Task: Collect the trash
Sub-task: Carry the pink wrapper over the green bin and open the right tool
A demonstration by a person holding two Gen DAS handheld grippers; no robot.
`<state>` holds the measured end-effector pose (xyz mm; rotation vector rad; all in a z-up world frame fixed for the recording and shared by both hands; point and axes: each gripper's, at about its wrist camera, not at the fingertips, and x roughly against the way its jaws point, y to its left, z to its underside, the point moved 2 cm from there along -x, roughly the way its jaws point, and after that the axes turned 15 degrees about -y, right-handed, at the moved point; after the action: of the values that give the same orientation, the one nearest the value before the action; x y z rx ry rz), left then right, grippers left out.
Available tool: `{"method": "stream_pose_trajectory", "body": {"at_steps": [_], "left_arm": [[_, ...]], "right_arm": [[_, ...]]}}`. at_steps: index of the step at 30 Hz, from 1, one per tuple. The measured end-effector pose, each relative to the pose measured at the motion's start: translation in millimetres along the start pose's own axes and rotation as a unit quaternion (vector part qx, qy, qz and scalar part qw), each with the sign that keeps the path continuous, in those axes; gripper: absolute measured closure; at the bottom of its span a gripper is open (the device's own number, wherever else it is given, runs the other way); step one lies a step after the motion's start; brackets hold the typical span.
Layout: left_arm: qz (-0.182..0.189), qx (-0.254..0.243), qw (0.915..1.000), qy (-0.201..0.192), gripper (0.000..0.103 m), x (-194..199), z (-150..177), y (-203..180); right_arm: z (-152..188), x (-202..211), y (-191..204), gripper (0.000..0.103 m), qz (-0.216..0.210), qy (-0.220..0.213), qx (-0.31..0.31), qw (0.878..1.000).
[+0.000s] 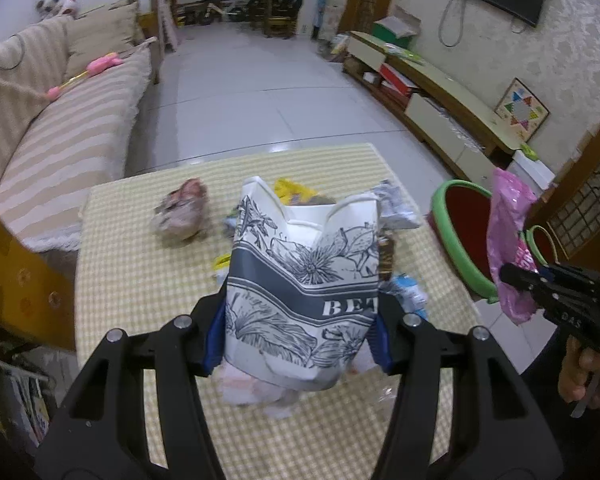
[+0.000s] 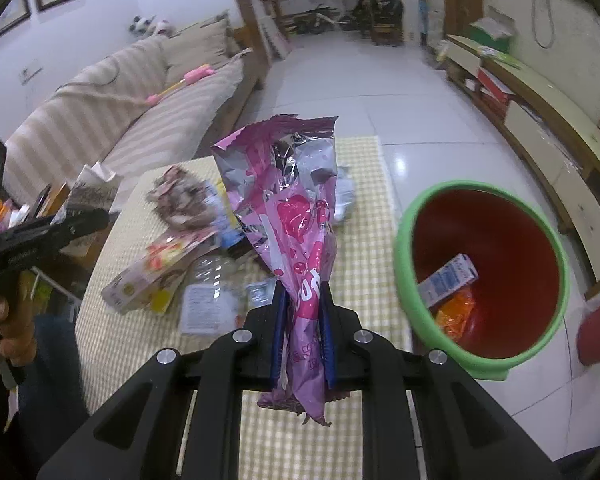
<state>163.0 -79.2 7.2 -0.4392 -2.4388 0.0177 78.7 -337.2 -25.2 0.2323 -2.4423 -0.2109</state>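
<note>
Two grippers tilt down over the table (image 1: 140, 280): the left gripper (image 1: 298, 328) squeezes a crumpled paper cup (image 1: 304, 280) above the table, the right gripper (image 2: 303, 332) pinches a pink wrapper (image 2: 288, 208) beside the green-rimmed bin (image 2: 408, 248).

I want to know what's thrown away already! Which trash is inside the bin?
The blue-and-white carton and orange wrapper lie inside the green-rimmed bin; everything else is on the table or in claws.
</note>
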Motion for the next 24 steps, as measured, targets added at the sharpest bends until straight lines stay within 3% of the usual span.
{"method": "stream_pose_trajectory", "body": {"at_steps": [17, 24], "left_arm": [[0.099, -0.046, 0.9940, 0.011, 0.049, -51.7, -17.1, -108.9], [0.142, -0.053, 0.9882, 0.019, 0.049, -74.3, -26.4, -149.7]], "right_arm": [[-22.6, 13.1, -111.4, 0.088, 0.103, -0.028, -0.085, 0.991], [-22.0, 10.5, -148.4, 0.088, 0.127, -0.019, -0.119, 0.985]]}}
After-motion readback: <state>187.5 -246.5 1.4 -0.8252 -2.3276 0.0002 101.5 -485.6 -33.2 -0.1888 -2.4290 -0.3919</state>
